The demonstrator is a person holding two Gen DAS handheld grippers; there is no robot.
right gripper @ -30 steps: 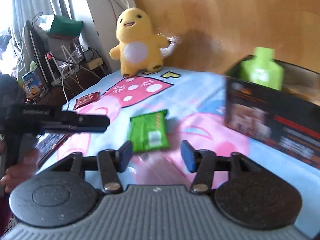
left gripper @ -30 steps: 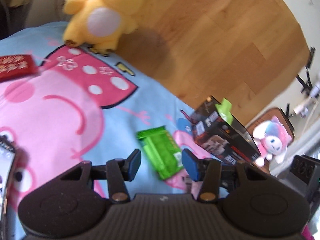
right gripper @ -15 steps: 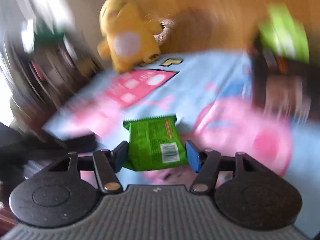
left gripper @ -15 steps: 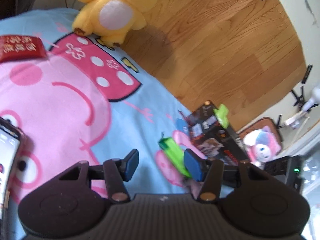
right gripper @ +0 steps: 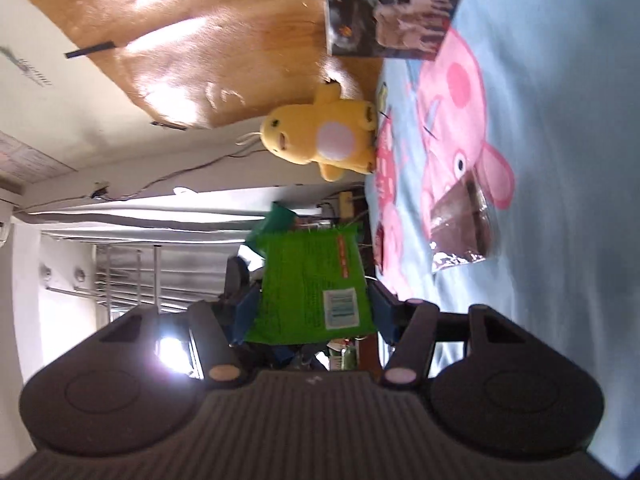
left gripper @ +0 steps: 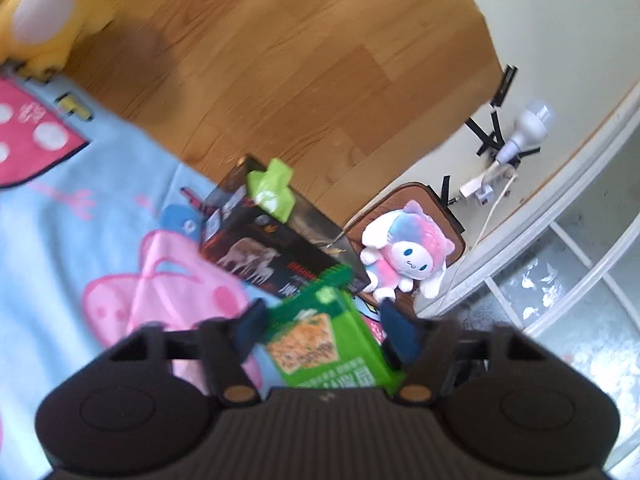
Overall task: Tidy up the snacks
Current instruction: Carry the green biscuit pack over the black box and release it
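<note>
A green snack packet (right gripper: 312, 284) sits between the blue pads of my right gripper (right gripper: 314, 312), which is shut on it and rolled on its side, lifted off the bed. The same packet (left gripper: 328, 336) shows in the left wrist view between the fingers of my left gripper (left gripper: 324, 328), whose jaws stand apart on either side of it. A dark cardboard box (left gripper: 276, 248) with a light green packet (left gripper: 272, 192) standing in it sits on the blue Peppa Pig blanket (left gripper: 80, 220). The box also shows in the right wrist view (right gripper: 392, 4). A brown snack packet (right gripper: 460, 224) lies on the blanket.
A yellow plush toy (right gripper: 320, 140) stands at the wooden headboard (left gripper: 280, 60). A pink and white plush (left gripper: 404, 256) lies on a brown stool beyond the bed's edge. A lamp and cables (left gripper: 516, 136) are by the wall.
My right gripper has lifted the green packet off the blanket and rolled sideways. The packet now sits between my left gripper's fingers, and the left view has swung toward the box.
</note>
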